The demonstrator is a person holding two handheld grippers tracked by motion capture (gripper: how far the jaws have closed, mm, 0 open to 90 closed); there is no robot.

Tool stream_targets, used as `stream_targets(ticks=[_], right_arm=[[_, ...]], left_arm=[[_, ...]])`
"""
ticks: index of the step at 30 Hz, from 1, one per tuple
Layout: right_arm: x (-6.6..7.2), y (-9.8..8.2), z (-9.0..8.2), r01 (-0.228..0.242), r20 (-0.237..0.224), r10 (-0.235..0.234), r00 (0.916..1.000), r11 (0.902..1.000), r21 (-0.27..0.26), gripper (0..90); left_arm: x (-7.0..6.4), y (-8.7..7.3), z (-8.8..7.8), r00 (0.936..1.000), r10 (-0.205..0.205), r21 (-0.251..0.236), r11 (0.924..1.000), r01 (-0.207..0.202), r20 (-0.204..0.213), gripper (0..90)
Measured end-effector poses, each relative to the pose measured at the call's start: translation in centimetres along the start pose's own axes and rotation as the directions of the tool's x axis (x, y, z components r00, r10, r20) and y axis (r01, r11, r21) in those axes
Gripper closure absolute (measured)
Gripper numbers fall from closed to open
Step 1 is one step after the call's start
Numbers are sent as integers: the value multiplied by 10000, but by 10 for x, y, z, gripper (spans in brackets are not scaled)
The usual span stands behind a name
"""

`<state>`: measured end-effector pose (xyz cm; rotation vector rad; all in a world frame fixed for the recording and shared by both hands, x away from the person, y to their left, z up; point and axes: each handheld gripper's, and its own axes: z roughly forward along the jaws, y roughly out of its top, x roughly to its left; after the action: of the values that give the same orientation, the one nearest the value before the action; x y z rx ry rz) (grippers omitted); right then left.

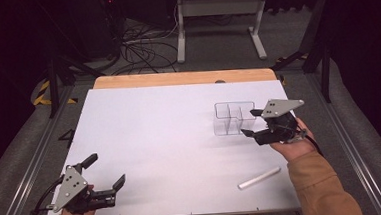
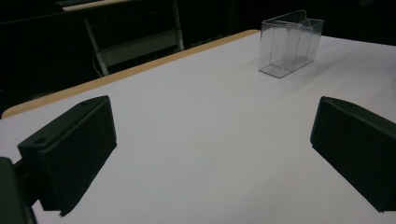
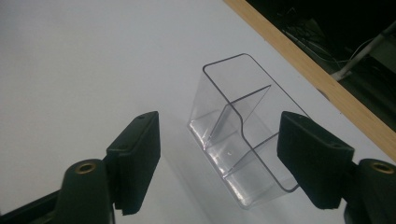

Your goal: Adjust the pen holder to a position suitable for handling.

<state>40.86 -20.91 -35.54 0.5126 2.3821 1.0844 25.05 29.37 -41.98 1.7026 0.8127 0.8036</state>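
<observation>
A clear plastic box with inner dividers stands empty on the right half of the white table top. My right gripper is at its right side, open, jaws pointing left at it. In the right gripper view the box lies just ahead of that gripper; its near corner reaches in by the right-hand jaw, and no pad presses on it. My left gripper rests open near the front left corner, nothing between its jaws. From the left gripper the box stands far off.
A white cylindrical stick lies on the table near the front right, beside the person's right sleeve. A wooden strip runs along the table's far edge. Beyond it stand a white desk frame and loose cables on the floor.
</observation>
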Motion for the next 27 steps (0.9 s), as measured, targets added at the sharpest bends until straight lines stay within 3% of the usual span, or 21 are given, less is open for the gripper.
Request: stream_targets(ticks=[4, 11, 15, 27], right_arm=[[-6, 5, 10, 345, -37, -344, 9994, 9985, 417, 343], [-13, 10, 26, 549, -109, -541, 9985, 9945, 895, 373], [-17, 14, 36, 967, -205, -948, 9953, 9862, 1343, 414], [-24, 12, 60, 1248, -356, -1199, 9921, 9687, 2148, 492]], left_arm=[[0, -1, -2, 10000, -29, -16, 10000, 29, -68, 10], [1, -2, -5, 9998, -73, 0, 10000, 73, -162, 10], [1, -2, -6, 9998, -109, -5, 9999, 109, -169, 10], [2, -2, -6, 9998, -130, 3, 9999, 130, -155, 10]])
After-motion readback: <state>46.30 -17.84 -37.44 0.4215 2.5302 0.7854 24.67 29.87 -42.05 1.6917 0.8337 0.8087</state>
